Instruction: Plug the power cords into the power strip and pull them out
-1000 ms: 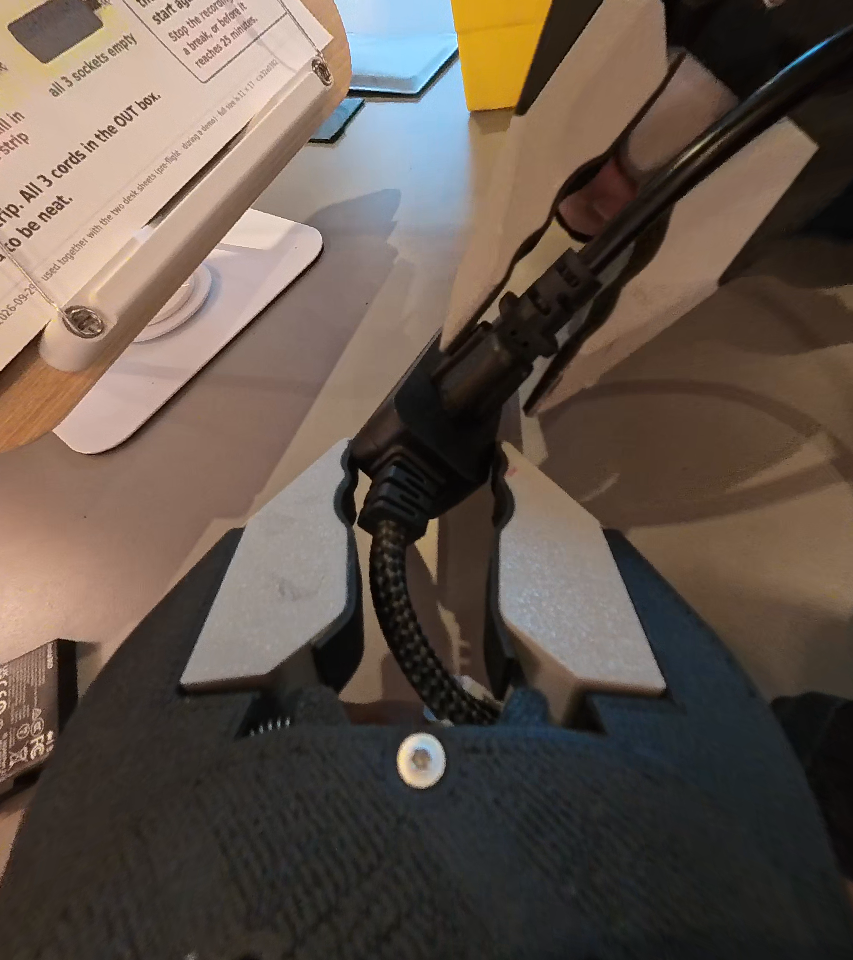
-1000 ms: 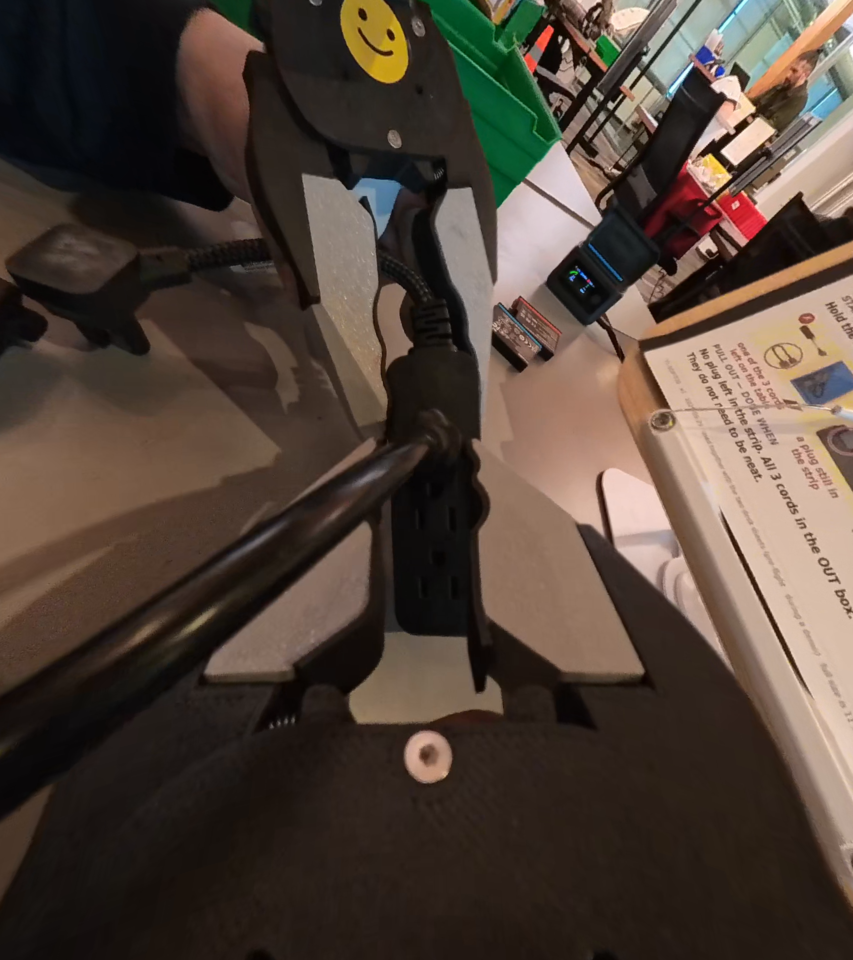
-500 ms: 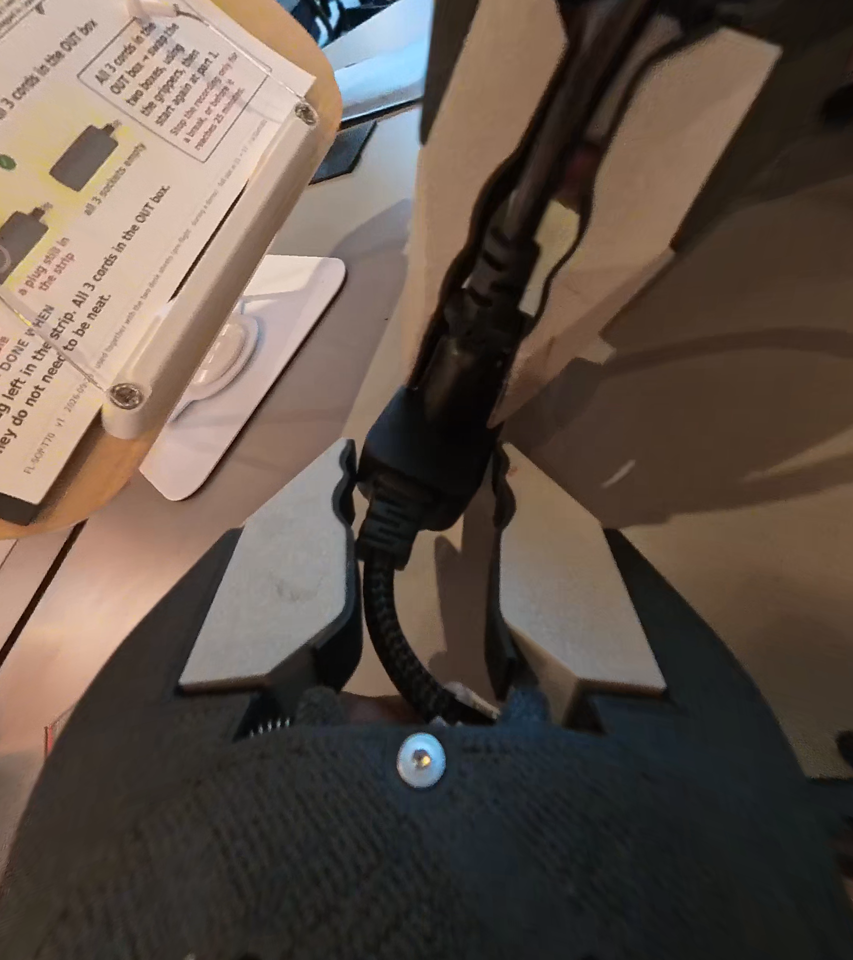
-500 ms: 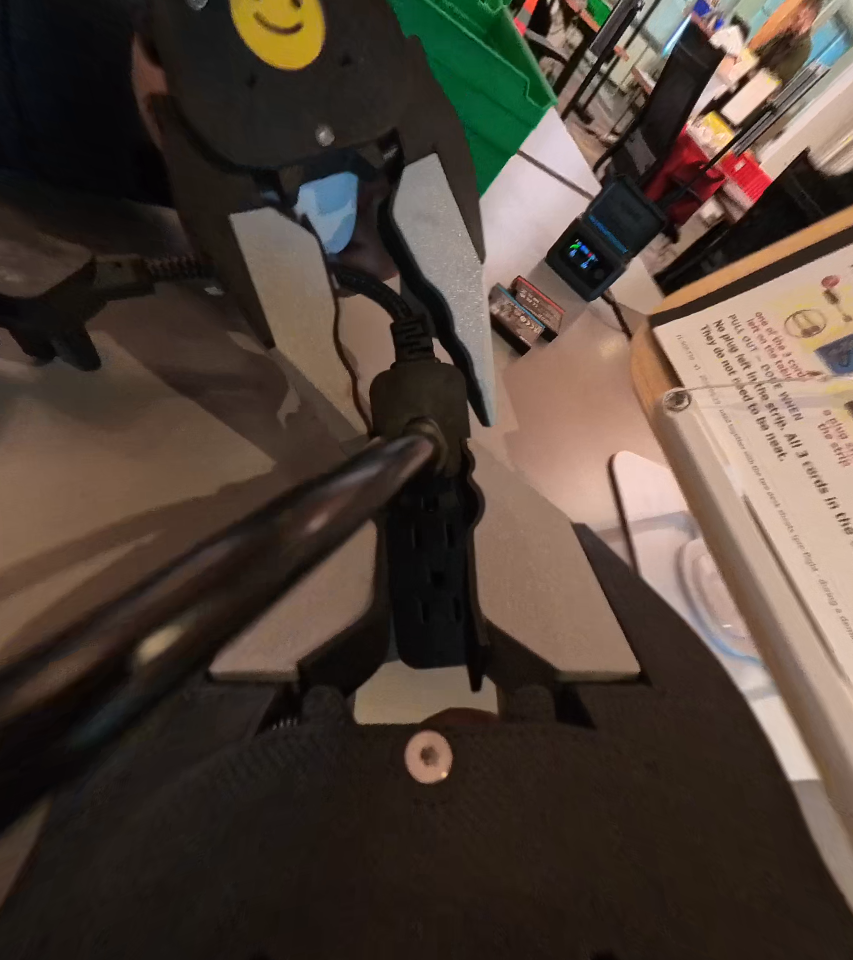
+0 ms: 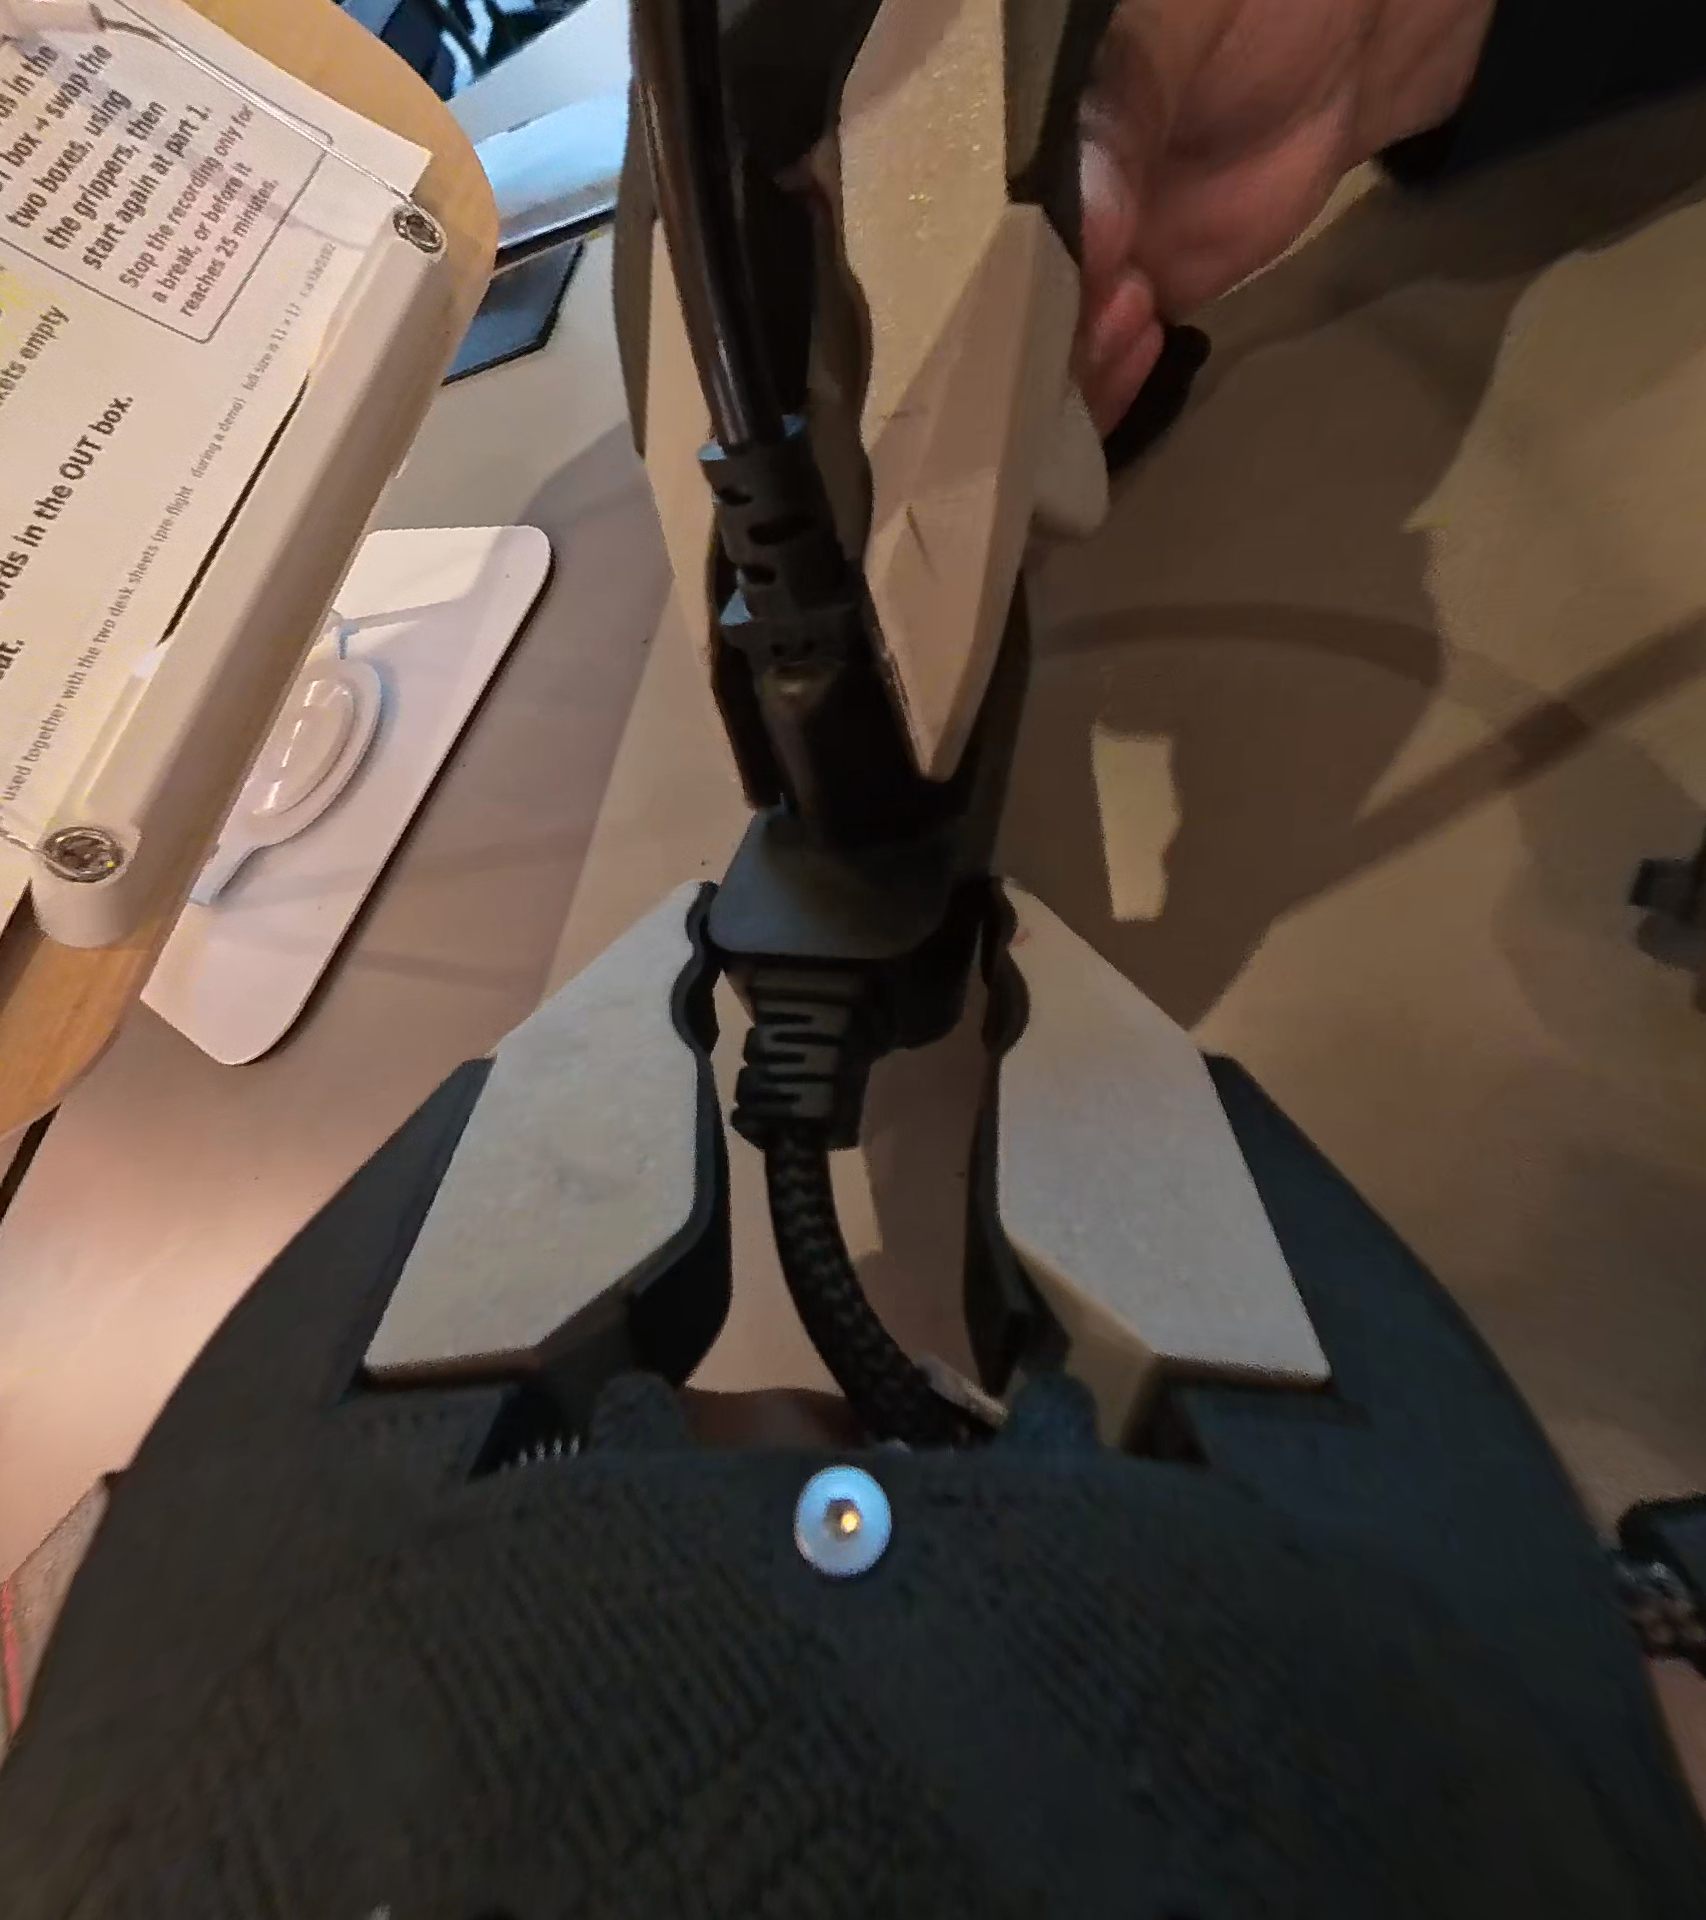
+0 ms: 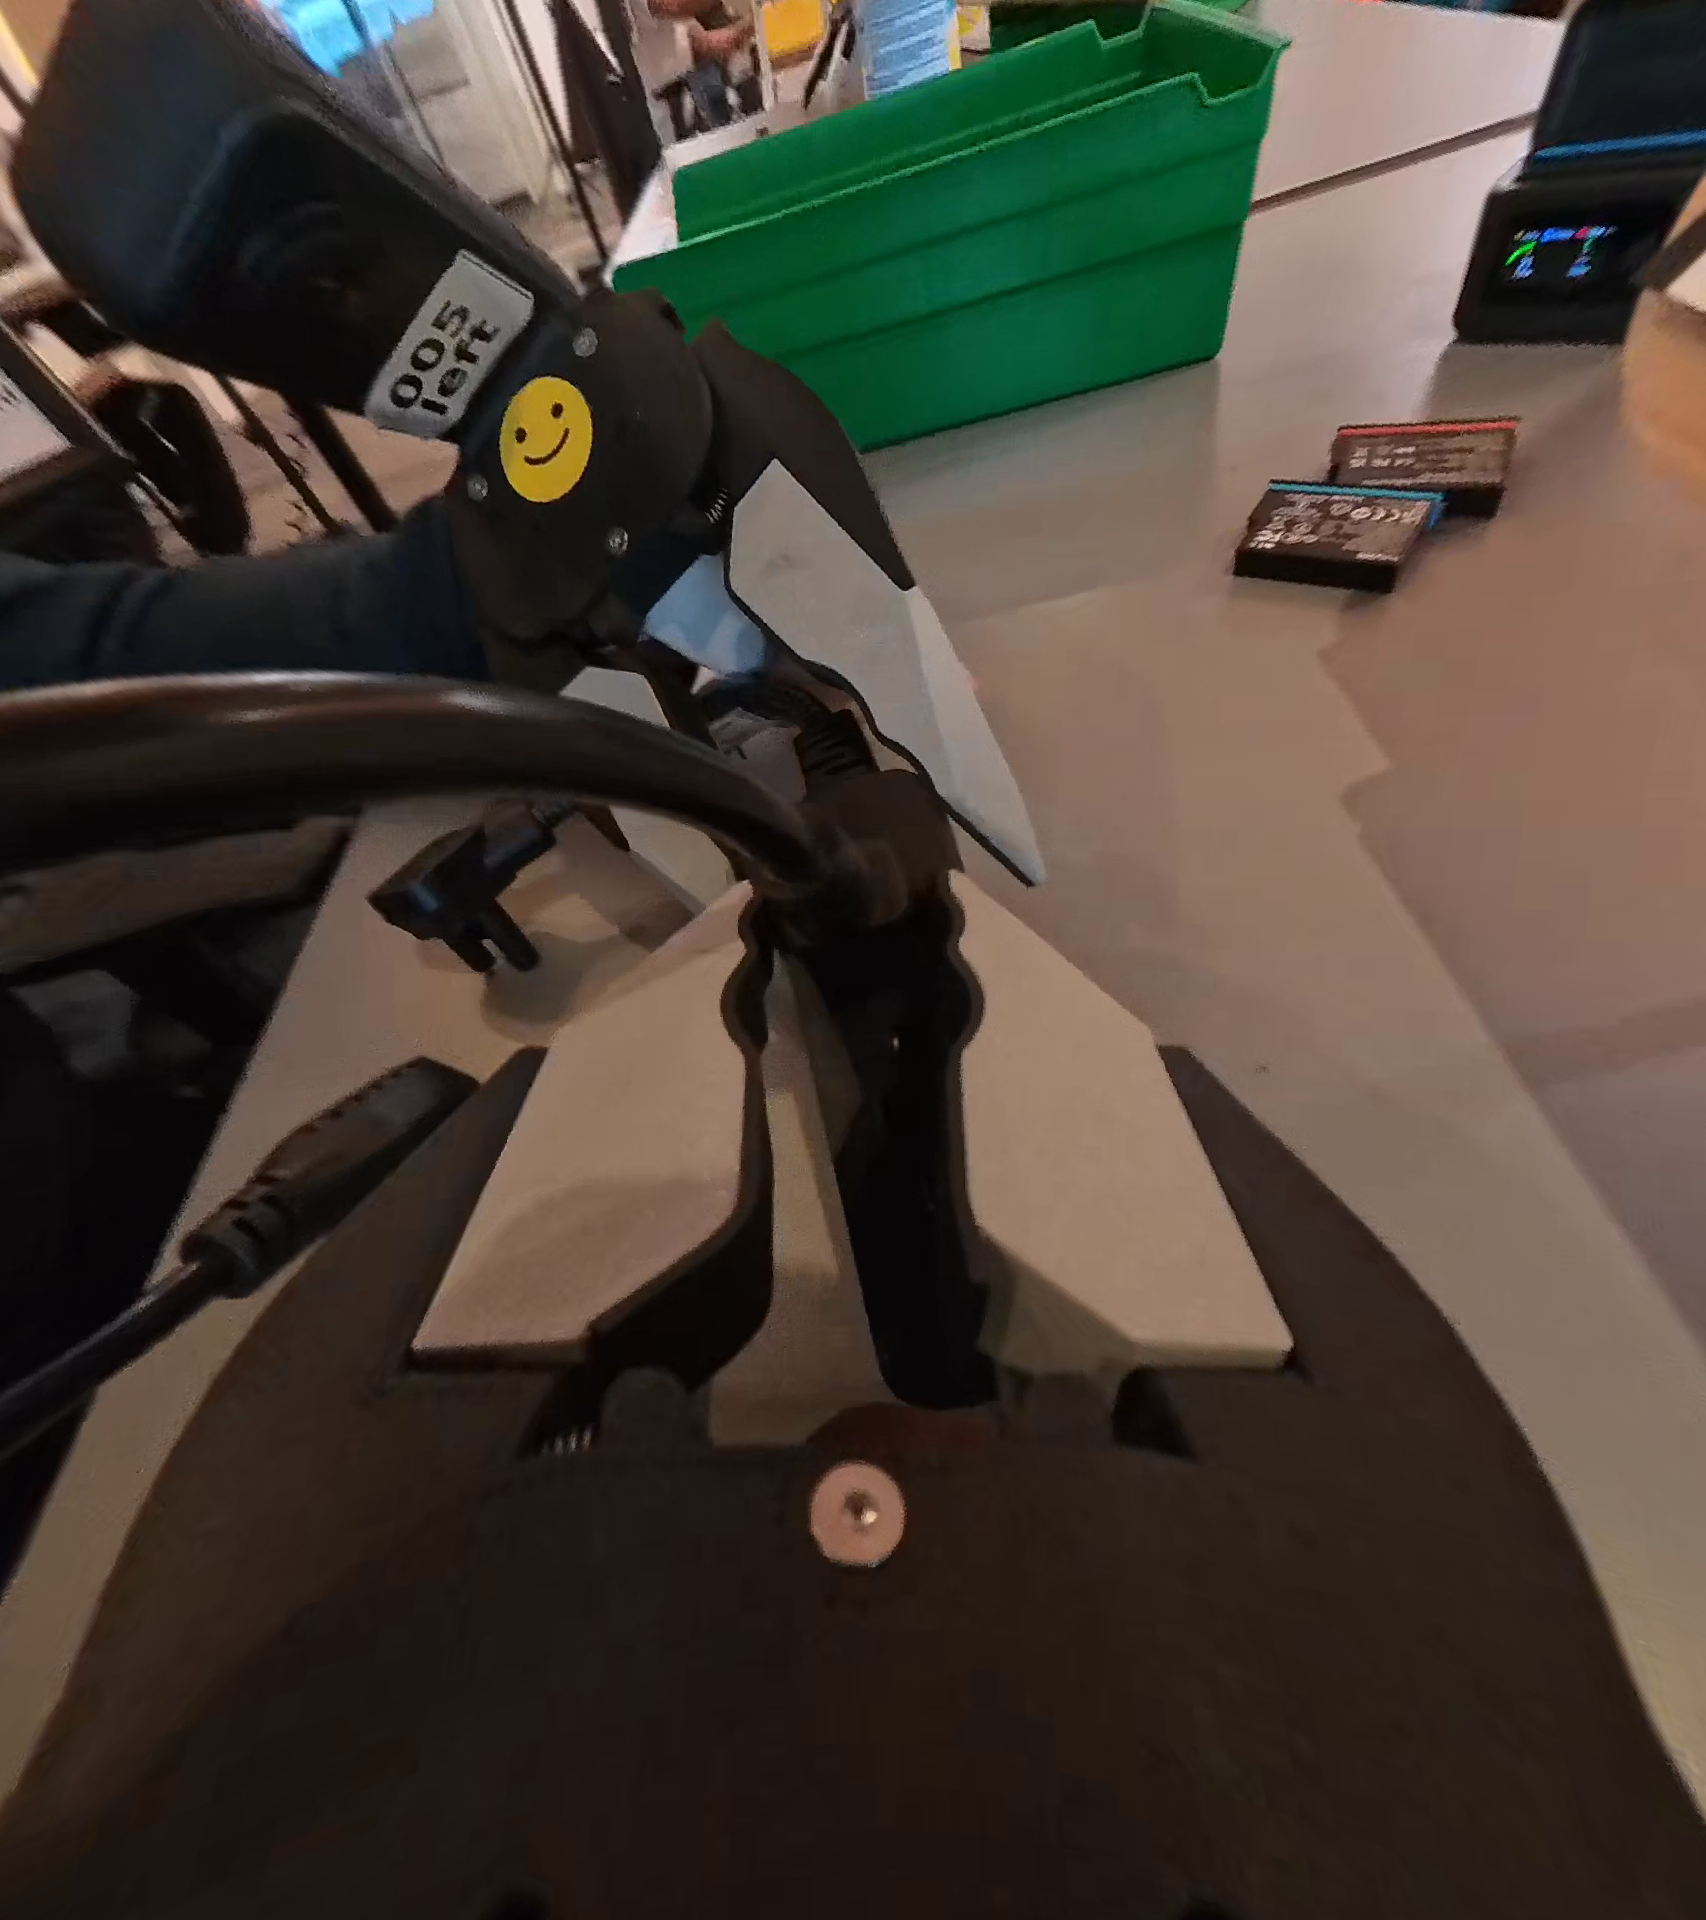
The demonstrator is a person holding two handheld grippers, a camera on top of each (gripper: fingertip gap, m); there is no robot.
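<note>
In the left wrist view my left gripper [image 5: 844, 920] is shut on a black plug [image 5: 818, 925] with a braided cord [image 5: 818, 1247]. The plug presses against the end of the black power strip [image 5: 818, 748], which sits between the right gripper's fingers [image 5: 942, 468]. In the right wrist view my right gripper [image 6: 854, 935] is shut on the power strip [image 6: 916, 1195]. The strip's thick cord [image 6: 413, 717] arcs off to the left. The left gripper's finger [image 6: 859, 665] holds the plug [image 6: 896, 816] at the strip's far end. The prongs are hidden.
An instruction board [image 5: 101, 520] on a white stand [image 5: 350, 790] is at the left. A green bin [image 6: 953, 239], two flat batteries [image 6: 1337, 530] and a small screen device [image 6: 1555, 260] lie ahead. A loose plug [image 6: 459, 904] and another cord end [image 6: 329, 1174] lie at the left. The tips of both grippers are at nearly the same place.
Both grippers have swung round together, with plug and strip still joined. The right gripper now stands straight ahead in the left view. The right view has turned towards the green bin.
</note>
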